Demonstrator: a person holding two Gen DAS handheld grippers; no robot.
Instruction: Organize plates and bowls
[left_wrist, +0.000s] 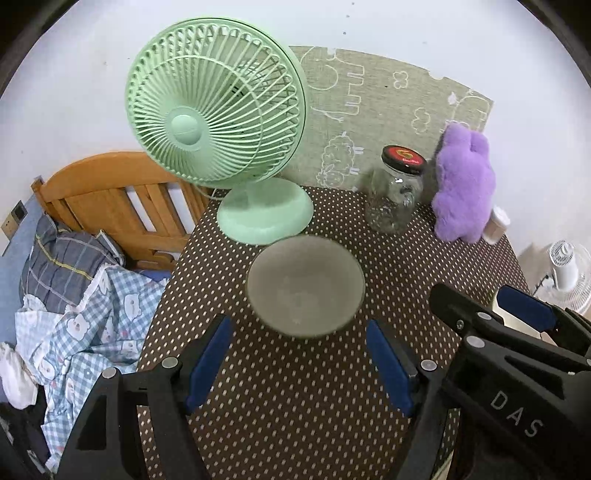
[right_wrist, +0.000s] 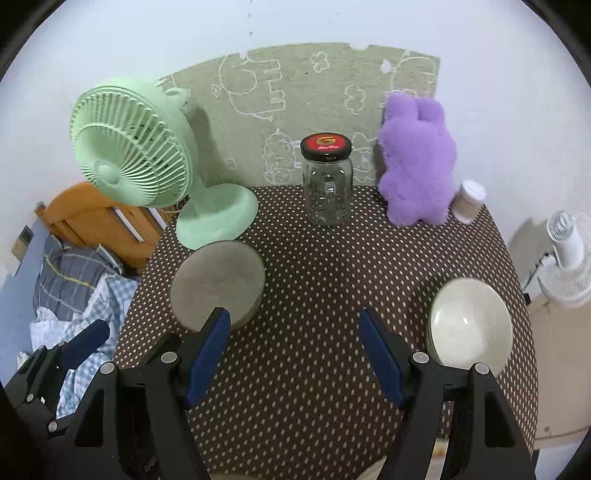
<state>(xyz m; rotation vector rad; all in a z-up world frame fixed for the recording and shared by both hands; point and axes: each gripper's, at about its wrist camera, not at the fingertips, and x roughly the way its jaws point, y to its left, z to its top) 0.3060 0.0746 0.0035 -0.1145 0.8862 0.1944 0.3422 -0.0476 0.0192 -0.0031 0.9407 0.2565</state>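
Soft, even indoor light fills both views, leaving faint shadows. Fisheye distortion bends the edges into dark corners. A small glare spot sits on the white bowl (right_wrist: 470, 325).

Table centre: bare dotted table (right_wrist: 314, 295) between grey bowl (right_wrist: 218, 284) and white bowl (right_wrist: 471, 325).
Back edge: green fan (right_wrist: 140, 158), glass jar (right_wrist: 327, 181), purple plush (right_wrist: 417, 162) in a row.
Left edge: bed (right_wrist: 74, 273) close alongside.
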